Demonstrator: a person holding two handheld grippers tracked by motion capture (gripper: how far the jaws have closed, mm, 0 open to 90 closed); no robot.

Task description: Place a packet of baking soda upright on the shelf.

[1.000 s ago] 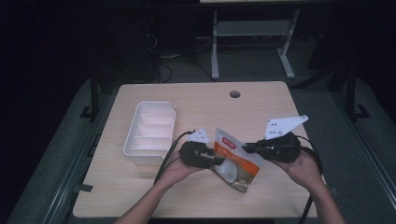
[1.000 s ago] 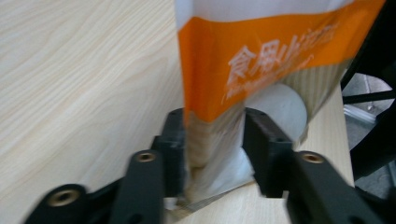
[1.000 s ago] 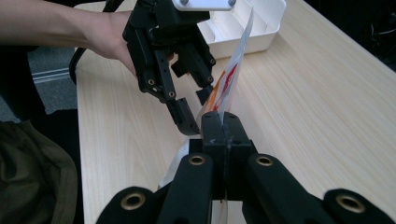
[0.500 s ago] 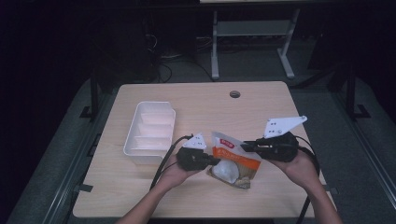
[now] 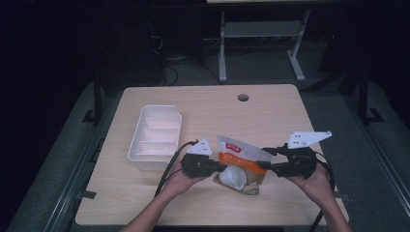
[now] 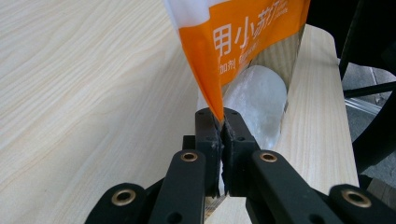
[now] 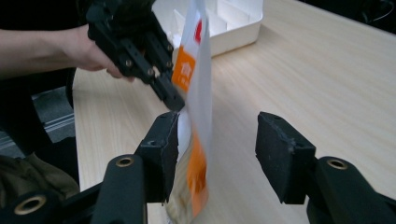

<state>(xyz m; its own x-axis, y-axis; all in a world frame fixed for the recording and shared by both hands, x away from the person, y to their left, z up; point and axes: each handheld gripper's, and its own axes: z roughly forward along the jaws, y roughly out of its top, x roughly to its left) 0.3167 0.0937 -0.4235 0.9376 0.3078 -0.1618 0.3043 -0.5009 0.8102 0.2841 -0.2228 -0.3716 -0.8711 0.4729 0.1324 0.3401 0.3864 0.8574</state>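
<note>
Packet work is going on at the near middle of the wooden table point(image 5: 270, 106). An orange and white pouch point(image 5: 239, 162) with a clear window stands there between the two hand-held tools, a pale rounded lump showing through its lower part. The left gripper point(image 5: 218, 167) comes in from the left and has its tongs pinched tight on the pouch's left edge; in the left gripper view the two black pads meet on the thin orange seam of the pouch point(image 6: 243, 51), with the white lump just beyond them. The right gripper point(image 5: 263, 165) reaches in from the right, and its jaws have just been opening: in the right gripper view they stand well apart, with the pouch point(image 7: 198, 93) edge-on in the gap, close against the left pad and clear of the right pad. So the bag hangs from the left tool alone, its bottom near the tabletop. In that same view the left gripper point(image 7: 175, 100) shows farther off, clamped on the bag's far edge, the person's hand behind it. A white divided tray point(image 5: 138, 152) sits to the left of the pouch and a little farther back, just beyond the left hand, not touching the bag. A small round hole point(image 5: 243, 97) lies in the tabletop near the far edge.
</note>
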